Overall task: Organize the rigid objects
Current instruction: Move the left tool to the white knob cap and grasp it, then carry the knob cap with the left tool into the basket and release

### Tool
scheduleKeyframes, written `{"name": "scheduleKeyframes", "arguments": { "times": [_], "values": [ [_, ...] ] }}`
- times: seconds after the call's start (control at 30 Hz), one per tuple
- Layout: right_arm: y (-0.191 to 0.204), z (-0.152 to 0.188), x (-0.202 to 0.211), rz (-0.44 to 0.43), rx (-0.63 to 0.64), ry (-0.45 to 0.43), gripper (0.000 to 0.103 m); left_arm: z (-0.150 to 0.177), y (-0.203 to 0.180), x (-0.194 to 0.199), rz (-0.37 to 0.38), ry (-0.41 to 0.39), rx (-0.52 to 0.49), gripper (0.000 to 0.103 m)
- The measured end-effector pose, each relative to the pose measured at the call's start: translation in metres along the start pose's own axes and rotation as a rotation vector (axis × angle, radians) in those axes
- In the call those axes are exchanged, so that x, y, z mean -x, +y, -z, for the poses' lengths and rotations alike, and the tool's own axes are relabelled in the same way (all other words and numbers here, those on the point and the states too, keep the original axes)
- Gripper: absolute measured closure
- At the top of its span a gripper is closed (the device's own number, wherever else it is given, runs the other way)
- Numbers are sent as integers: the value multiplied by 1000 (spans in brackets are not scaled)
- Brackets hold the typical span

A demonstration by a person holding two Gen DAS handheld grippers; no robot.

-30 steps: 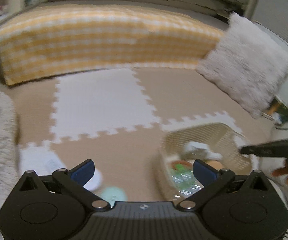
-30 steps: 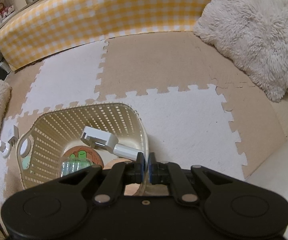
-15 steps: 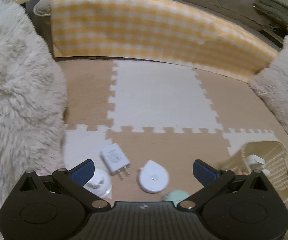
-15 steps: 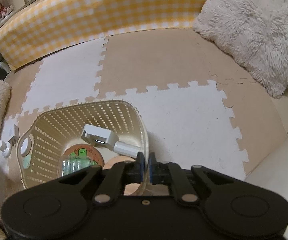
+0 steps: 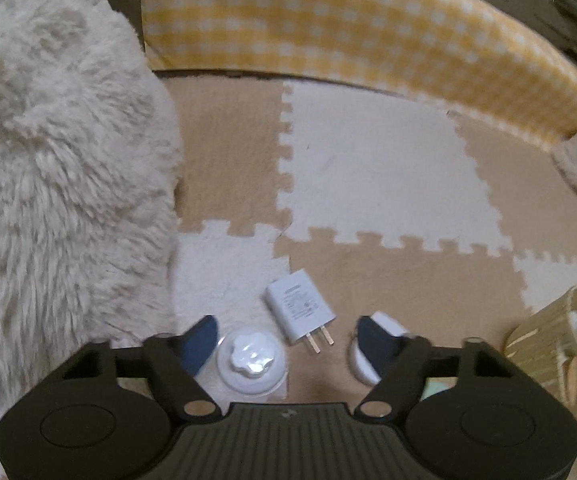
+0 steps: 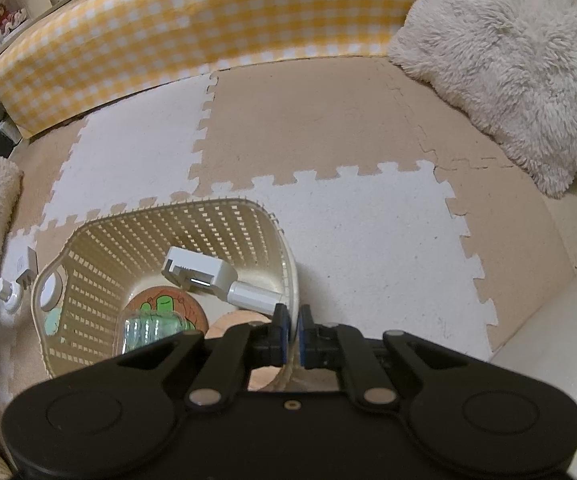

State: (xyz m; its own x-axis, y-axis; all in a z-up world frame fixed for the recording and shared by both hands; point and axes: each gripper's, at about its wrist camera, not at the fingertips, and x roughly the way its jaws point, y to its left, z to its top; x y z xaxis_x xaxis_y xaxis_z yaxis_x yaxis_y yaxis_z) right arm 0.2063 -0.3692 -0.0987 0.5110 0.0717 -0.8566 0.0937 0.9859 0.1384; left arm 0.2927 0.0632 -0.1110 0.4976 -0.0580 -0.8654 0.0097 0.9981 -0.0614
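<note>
On the foam mat lie a white plug charger and a round white knobbed piece. My left gripper hangs over them, jaws closing, both items between the fingers but untouched. Its right finger partly hides a white disc. My right gripper is shut on the near rim of the cream lattice basket. Inside the basket lie a white gadget, a cactus coaster and a clear bottle.
A fluffy white cushion crowds the left of the small items. A yellow checked mattress edge bounds the mat at the back. Another fluffy cushion sits at the far right. The basket stands right of the left gripper.
The left gripper swung left from the basket and dropped over the charger and knobbed piece, and its jaws have narrowed. The right gripper and basket have stayed put.
</note>
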Motion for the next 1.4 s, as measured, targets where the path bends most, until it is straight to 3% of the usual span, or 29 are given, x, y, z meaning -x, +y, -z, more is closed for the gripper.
{"name": "scheduleKeyframes", "arguments": {
  "times": [0.27,0.43,0.5,0.8,0.97,1.4],
  "values": [
    [1,0,-2,0,6,7,97,6,4,-20,-53,69,-29,63],
    [1,0,-2,2,9,10,97,9,3,-26,-68,89,-45,65],
    [1,1,-3,1,9,10,97,9,3,-26,-80,85,-53,73],
    [2,1,-3,2,11,15,97,6,0,-20,-62,67,-57,73],
    [2,1,-4,3,13,15,97,1,-20,3,15,-8,-92,73],
    [2,1,-4,8,18,15,97,11,-100,72,304,-186,-217,73]
  ]
}}
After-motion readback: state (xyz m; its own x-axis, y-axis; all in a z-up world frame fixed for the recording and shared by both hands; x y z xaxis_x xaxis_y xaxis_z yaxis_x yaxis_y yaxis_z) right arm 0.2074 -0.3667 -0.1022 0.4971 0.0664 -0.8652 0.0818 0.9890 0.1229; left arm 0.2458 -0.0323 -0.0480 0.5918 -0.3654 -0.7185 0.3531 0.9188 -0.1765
